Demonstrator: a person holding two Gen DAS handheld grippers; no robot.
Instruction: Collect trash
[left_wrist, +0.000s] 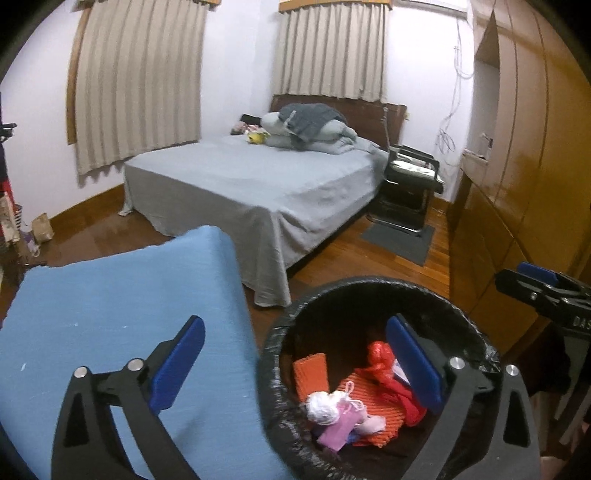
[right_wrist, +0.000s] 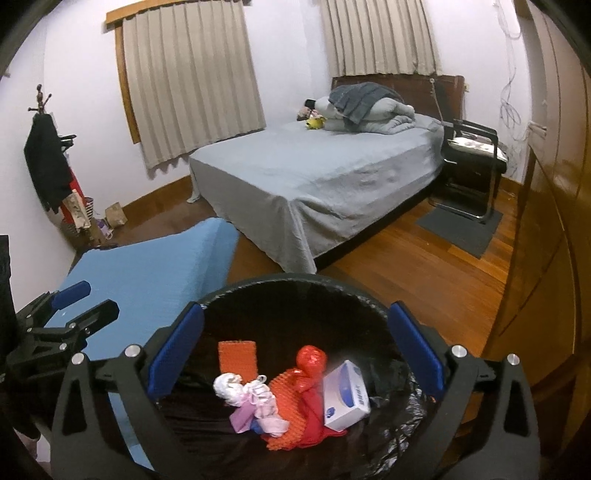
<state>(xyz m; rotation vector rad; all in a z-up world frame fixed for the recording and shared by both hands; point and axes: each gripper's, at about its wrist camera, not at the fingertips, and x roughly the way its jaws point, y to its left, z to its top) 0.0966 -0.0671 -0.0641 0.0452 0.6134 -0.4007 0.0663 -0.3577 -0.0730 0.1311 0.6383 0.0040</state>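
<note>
A round bin with a black liner (left_wrist: 436, 291) (right_wrist: 295, 282) stands on the wood floor below both grippers. It holds trash: a red plastic bag (right_wrist: 310, 363), orange mesh pieces (right_wrist: 236, 356), a white and pink wad (right_wrist: 247, 395) and a white-blue box (right_wrist: 345, 397). My left gripper (left_wrist: 295, 358) is open and empty, left finger over the blue pad, right finger over the bin. My right gripper (right_wrist: 295, 350) is open and empty above the bin's mouth. It shows at the right edge of the left wrist view (left_wrist: 535, 284).
A blue cushioned pad (left_wrist: 110, 321) (right_wrist: 147, 269) lies left of the bin. A grey-sheeted bed (right_wrist: 314, 177) stands behind, a black chair (right_wrist: 472, 147) and grey mat (right_wrist: 461, 225) beside it. Wooden wardrobe (left_wrist: 524, 166) on the right. Coat stand and bags (right_wrist: 48, 162) on the left.
</note>
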